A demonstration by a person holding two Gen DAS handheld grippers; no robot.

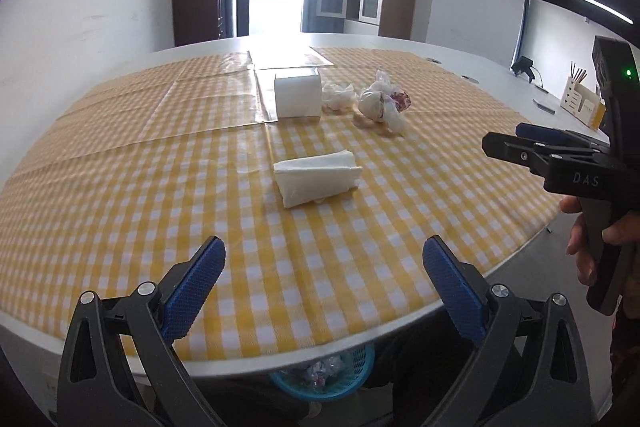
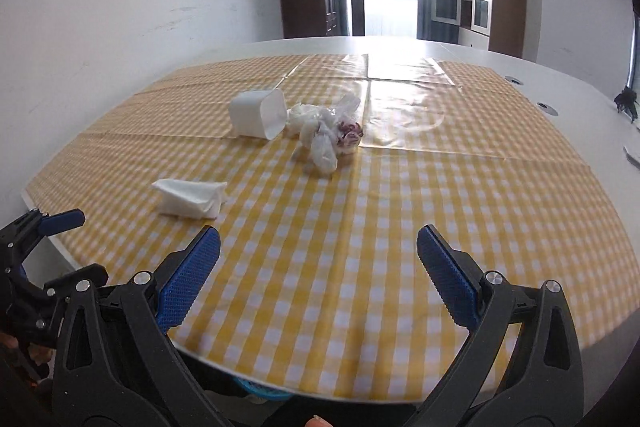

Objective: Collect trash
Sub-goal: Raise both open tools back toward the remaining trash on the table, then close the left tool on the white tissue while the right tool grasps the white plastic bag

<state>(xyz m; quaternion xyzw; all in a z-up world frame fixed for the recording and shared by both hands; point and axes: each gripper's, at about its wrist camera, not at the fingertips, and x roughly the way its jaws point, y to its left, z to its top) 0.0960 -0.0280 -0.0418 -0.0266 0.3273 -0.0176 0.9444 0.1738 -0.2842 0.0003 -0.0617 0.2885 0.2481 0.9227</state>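
A folded white napkin [image 1: 318, 179] [image 2: 191, 202] lies on the yellow checked tablecloth [image 1: 160, 195] [image 2: 360, 211]. Farther back lie a tipped white cup [image 1: 298, 96] [image 2: 258, 113], a crumpled white tissue [image 1: 339, 95] [image 2: 301, 117] and a knotted plastic bag with dark scraps [image 1: 382, 101] [image 2: 334, 137]. My left gripper [image 1: 324, 283] is open and empty above the table's near edge. My right gripper [image 2: 318, 269] is open and empty too; in the left wrist view it [image 1: 506, 141] hovers at the right.
A blue basket [image 1: 324, 373] [image 2: 256, 389] with wrappers in it sits under the table's near edge. A wooden organiser [image 1: 580, 99] stands at the far right of the white table [image 1: 460, 55]. Cabinets and a bright doorway are behind.
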